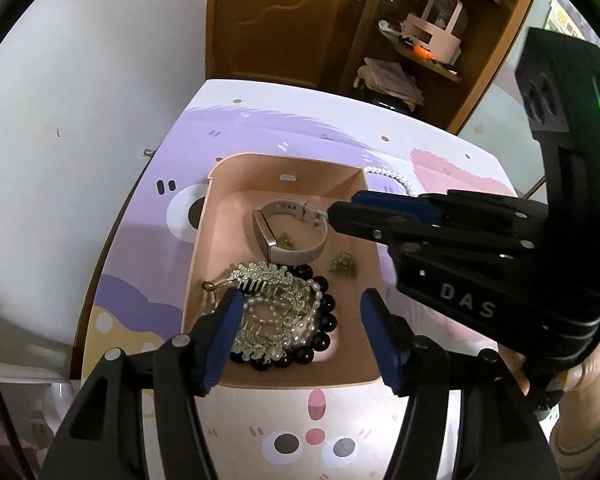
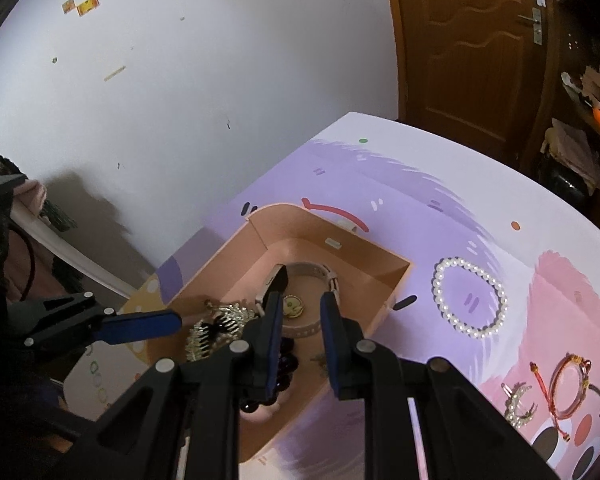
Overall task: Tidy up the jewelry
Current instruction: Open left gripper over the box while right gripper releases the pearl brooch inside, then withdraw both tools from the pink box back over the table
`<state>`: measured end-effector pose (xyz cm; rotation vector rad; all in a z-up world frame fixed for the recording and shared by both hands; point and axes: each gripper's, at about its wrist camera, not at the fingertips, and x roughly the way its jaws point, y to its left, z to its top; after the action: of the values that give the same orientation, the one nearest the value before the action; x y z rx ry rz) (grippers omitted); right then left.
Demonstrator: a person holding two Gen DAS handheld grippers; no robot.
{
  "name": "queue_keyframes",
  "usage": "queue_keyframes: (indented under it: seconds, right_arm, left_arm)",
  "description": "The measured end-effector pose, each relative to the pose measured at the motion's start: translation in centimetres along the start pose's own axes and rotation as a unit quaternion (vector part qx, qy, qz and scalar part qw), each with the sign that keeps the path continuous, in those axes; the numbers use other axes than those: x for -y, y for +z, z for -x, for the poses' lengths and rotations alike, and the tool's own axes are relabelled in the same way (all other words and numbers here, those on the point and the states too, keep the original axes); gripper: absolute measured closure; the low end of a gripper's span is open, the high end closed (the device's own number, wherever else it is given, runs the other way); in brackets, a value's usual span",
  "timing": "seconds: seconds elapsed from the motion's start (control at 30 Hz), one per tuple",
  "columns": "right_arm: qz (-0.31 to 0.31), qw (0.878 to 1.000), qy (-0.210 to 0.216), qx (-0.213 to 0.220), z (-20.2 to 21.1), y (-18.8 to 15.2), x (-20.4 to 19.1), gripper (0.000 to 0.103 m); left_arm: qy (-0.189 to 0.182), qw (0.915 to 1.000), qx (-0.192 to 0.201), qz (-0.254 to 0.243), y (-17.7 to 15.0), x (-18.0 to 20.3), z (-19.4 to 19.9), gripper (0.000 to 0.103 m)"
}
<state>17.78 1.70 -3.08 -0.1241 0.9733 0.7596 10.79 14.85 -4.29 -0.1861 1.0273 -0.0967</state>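
A: Left gripper [image 1: 300,332] hanging released over comb [image 1: 260,280] in box [image 1: 284,380]; right gripper [image 2: 300,312] narrowed, grasping nothing.

B: Dropping step ending. Next, probably pearl bracelet [image 2: 470,296] lying outside on table [image 2: 420,184].

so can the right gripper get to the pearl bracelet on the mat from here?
Probably yes. The pearl bracelet lies alone on the mat, outside the pink tray, with nothing on it. The right gripper holds nothing but must first lift clear of the tray wall.
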Motion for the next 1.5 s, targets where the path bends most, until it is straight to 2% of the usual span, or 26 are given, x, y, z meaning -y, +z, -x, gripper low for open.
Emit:
queue_keyframes:
  seconds: [0.17,0.43,0.83,1.03,1.23,1.5]
  right_arm:
    - [-0.013,1.0,0.004,0.011,1.2,-0.7,-0.1,0.084]
    - [-0.047,0.999,-0.003,0.025,3.4,-2.8,0.6,0.084]
    - [-0.096,0.993,-0.044,0.048,8.2,-8.4,1.0,0.084]
    - [-0.114,0.99,-0.057,0.053,10.4,-11.4,0.9,0.084]
    - [-0.11,0.988,-0.086,0.059,12.8,-13.9,1.2,0.084]
    - [-0.128,0.982,-0.114,0.075,15.6,-15.3,3.3,0.084]
  left_arm:
    - [0.007,0.9999,0.006,-0.006,-0.2,0.6,0.6,0.035]
    - [0.013,0.9999,0.005,-0.01,-0.8,1.7,1.7,0.031]
    - [0.012,0.9997,0.0,-0.02,-3.1,3.6,4.0,0.03]
    - [0.009,0.9997,0.004,-0.022,-4.1,4.5,5.5,0.023]
    - [0.009,0.9993,0.011,-0.034,-4.2,6.0,6.5,0.021]
    - [0.0,0.9973,0.018,-0.071,-3.3,10.0,6.4,0.02]
